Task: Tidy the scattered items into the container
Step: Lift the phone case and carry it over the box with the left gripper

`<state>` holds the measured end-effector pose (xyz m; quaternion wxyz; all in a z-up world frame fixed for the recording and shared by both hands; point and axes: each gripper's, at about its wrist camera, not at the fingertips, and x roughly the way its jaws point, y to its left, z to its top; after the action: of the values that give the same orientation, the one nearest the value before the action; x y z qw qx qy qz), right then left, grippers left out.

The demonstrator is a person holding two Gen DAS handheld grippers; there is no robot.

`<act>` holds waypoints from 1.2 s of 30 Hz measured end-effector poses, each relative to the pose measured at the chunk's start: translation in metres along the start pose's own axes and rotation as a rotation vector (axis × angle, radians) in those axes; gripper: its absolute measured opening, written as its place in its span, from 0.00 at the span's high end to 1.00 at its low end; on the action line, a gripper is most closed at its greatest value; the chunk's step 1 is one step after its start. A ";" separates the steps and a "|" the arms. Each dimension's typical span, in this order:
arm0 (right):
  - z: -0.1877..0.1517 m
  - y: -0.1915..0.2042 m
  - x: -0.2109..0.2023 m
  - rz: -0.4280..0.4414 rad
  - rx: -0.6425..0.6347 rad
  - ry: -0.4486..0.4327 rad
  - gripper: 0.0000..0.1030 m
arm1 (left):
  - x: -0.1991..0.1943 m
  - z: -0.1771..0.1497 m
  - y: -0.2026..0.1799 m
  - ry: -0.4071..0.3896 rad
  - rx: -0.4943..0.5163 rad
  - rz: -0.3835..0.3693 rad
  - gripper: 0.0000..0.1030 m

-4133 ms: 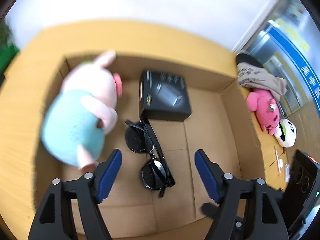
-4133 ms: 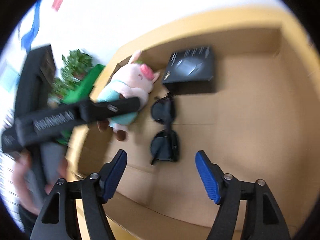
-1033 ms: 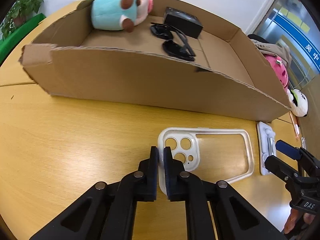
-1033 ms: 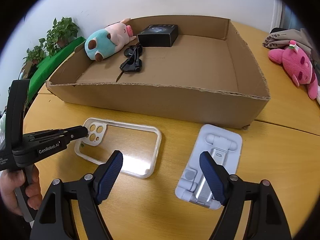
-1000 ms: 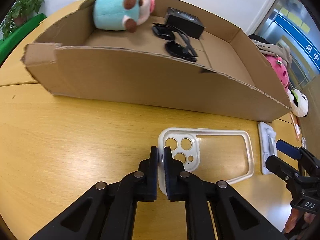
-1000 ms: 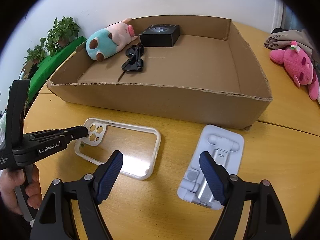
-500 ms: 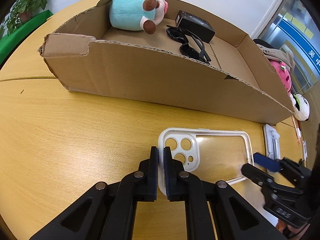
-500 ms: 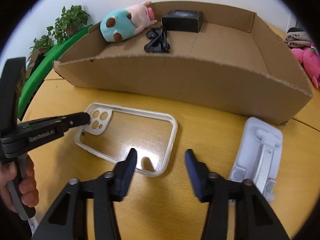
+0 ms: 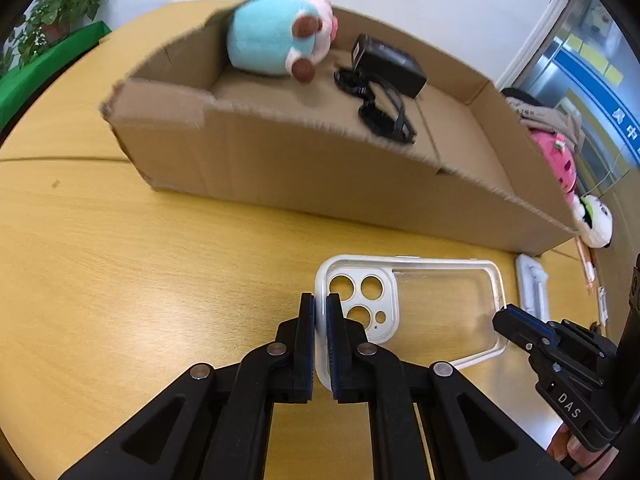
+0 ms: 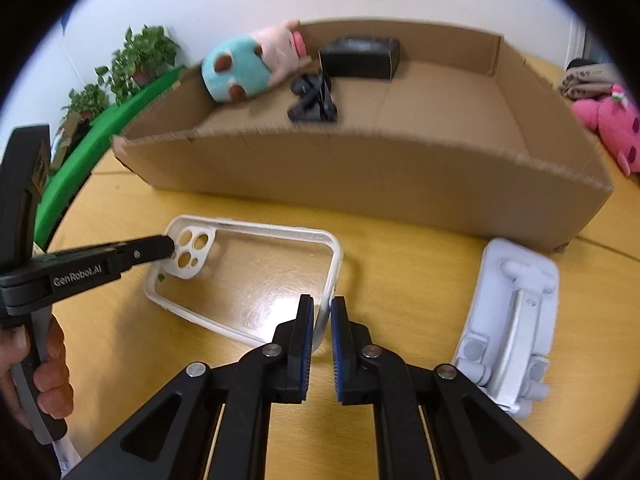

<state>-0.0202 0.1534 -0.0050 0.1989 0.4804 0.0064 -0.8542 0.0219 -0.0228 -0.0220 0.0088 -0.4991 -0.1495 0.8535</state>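
Since half a sec ago my right tool [image 10: 319, 322] closed onto the phone case [image 10: 256, 276] rim; left tool [image 9: 319, 328] pinches its camera end. Case sits on the tabletop [image 9: 120, 264], just short of the cardboard box [image 10: 360, 172]. Ready to lift w/ both.

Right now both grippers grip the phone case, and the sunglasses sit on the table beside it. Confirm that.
Not quite. The left gripper and right gripper do grip the phone case, but the sunglasses lie inside the cardboard box, near the plush pig, not on the table. The left wrist view shows it.
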 end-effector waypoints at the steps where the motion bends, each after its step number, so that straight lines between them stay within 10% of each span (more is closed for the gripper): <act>1: 0.002 0.001 -0.005 0.004 0.000 -0.014 0.93 | -0.009 0.001 -0.001 -0.019 0.004 0.002 0.95; 19: 0.076 0.017 -0.087 0.044 -0.019 -0.268 0.92 | -0.108 0.080 -0.023 -0.248 0.106 -0.001 0.95; 36: 0.143 0.012 0.002 0.113 0.054 -0.117 0.92 | -0.041 0.176 0.007 -0.090 0.102 0.062 0.95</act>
<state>-0.1342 0.1127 0.0723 0.2338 0.4342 -0.0556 -0.8682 -0.1075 -0.0792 0.0916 0.0008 -0.4637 -0.0906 0.8814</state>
